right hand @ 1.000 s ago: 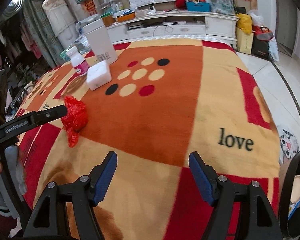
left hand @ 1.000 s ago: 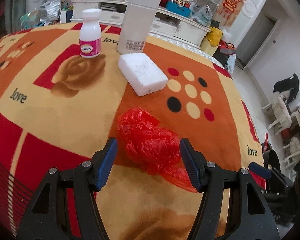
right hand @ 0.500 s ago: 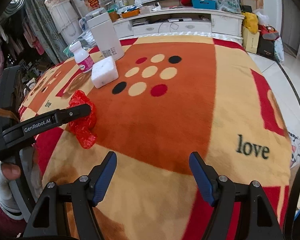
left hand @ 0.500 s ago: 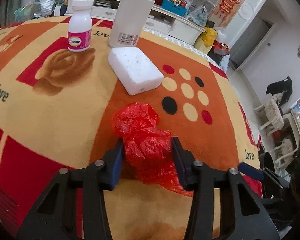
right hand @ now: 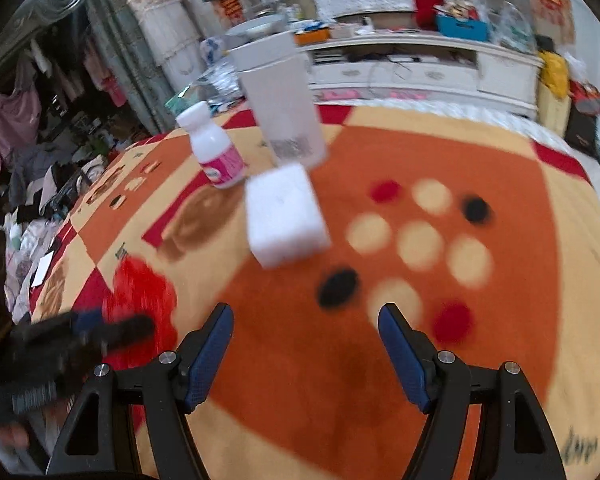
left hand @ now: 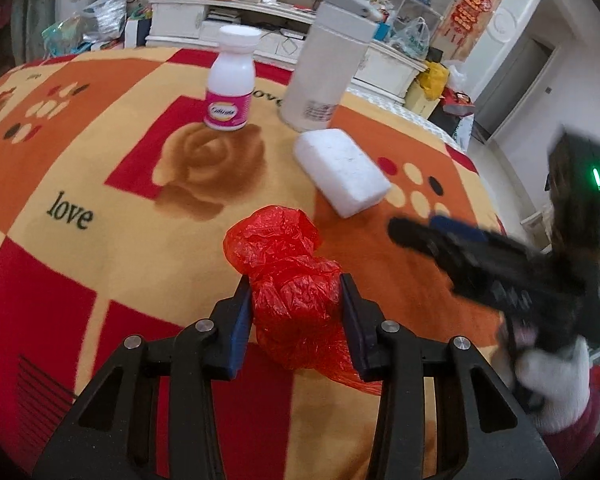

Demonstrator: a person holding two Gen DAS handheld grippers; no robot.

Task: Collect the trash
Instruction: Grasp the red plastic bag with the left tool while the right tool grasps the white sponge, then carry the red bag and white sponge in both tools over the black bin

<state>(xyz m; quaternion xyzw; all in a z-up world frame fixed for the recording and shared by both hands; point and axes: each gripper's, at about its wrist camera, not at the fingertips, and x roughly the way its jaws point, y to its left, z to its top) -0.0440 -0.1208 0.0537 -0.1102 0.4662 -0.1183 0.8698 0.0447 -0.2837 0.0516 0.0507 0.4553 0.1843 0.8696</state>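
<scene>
Crumpled, glossy red plastic bag (left hand: 296, 300) was clenched in the left gripper (left hand: 296, 312) jaws, bulging above them; right gripper (right hand: 306, 354) jaws were released, gripping nothing.

A lived-in home bedroom is indicated: a "love"-patterned blanket (left hand: 100, 184) is spread out, a cluttered white cabinet (right hand: 420, 68) is seen behind, and clothes (right hand: 4, 120) are hung at the left.

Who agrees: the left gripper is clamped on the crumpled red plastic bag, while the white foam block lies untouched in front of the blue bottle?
Not quite. The left gripper does clamp the red plastic bag, and the white foam block lies untouched, but the left wrist view shows the bottle behind it is white, not blue.
</scene>
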